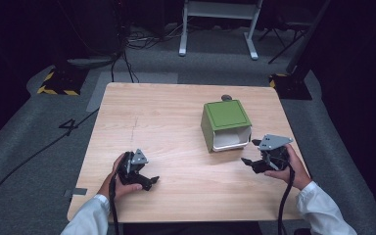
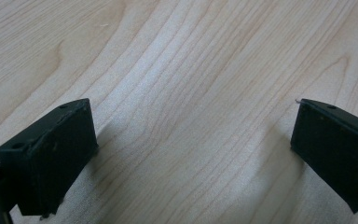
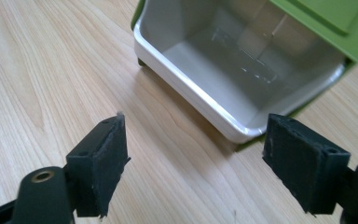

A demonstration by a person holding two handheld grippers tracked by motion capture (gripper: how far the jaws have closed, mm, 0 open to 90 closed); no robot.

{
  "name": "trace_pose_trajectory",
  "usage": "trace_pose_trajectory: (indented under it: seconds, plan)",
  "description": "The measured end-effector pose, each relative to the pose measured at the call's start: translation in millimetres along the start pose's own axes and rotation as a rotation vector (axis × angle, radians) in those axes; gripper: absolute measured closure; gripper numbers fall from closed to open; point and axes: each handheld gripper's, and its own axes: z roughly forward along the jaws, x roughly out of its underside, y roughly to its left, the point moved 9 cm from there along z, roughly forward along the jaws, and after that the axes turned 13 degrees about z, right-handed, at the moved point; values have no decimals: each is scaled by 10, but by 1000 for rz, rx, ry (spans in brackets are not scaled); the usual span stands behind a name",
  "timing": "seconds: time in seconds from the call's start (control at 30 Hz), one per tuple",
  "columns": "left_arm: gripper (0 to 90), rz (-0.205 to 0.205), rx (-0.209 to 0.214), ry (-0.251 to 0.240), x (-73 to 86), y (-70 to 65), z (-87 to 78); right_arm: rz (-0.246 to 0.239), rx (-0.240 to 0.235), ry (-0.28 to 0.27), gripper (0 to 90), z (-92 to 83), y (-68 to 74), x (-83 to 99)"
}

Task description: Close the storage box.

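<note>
The left gripper [image 1: 138,172] and right gripper [image 1: 266,157] both had their jaws apart and empty over the bare table [image 1: 176,127], the right one just short of the green bin [image 1: 225,125] lying tipped with its white mouth toward it, so seemingly nothing was begun.

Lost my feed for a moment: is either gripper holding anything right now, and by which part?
Nothing is held. The left gripper and right gripper are both open over bare table; the green bin lies untouched.
</note>
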Motion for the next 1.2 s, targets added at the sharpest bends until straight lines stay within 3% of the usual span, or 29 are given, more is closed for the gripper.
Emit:
trace_pose_trajectory:
  seconds: [0.57, 0.8, 1.2]
  plan:
    - [3, 0, -1, 0, 0, 0, 0, 84, 60, 41, 206, -202, -293, 556]
    - [4, 4, -4, 1, 1, 5, -2, 149, 75, 74, 204, -204, -422, 875]
    - [4, 3, -3, 1, 1, 2, -2, 263, 62, 76, 208, -206, -494, 1277]
